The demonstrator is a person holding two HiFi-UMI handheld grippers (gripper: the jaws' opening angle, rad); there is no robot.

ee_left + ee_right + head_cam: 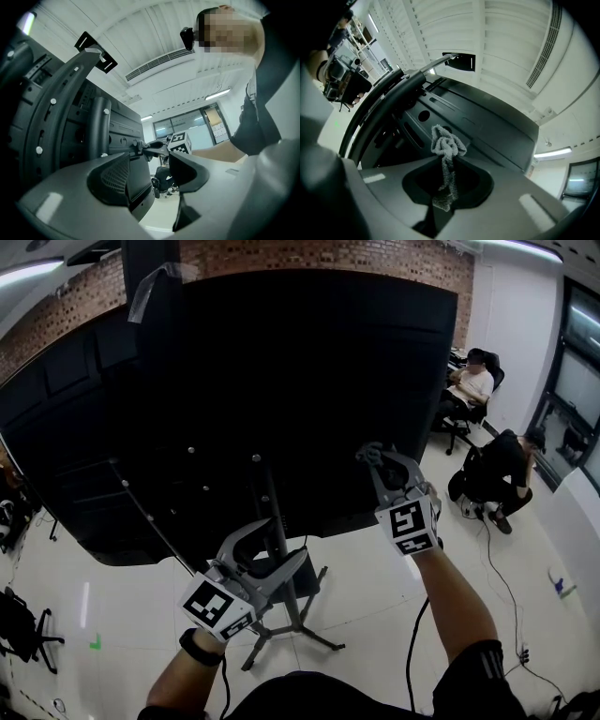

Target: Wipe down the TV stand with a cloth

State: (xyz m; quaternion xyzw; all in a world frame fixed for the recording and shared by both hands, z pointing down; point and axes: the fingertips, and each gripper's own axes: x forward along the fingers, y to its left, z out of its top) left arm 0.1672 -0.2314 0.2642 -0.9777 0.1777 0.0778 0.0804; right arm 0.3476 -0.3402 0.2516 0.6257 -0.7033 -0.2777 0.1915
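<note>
A large black TV [281,381] shows its back on a stand with a grey pole [277,521] and splayed legs [302,626]. My right gripper [377,458] is held up against the lower right of the TV's back. It is shut on a grey cloth [447,140], whose bunched end sticks out past the jaws [447,161] toward the black panel [487,122]. My left gripper [279,554] hangs lower, beside the pole, open with nothing between its fingers. In the left gripper view its jaws [150,171] stand apart, facing the stand's column [99,126].
Two people sit at the back right, one on a chair [472,382] and one low on the floor [506,470]. A cable [506,587] runs over the white floor at the right. A dark chair [21,624] stands at the left edge.
</note>
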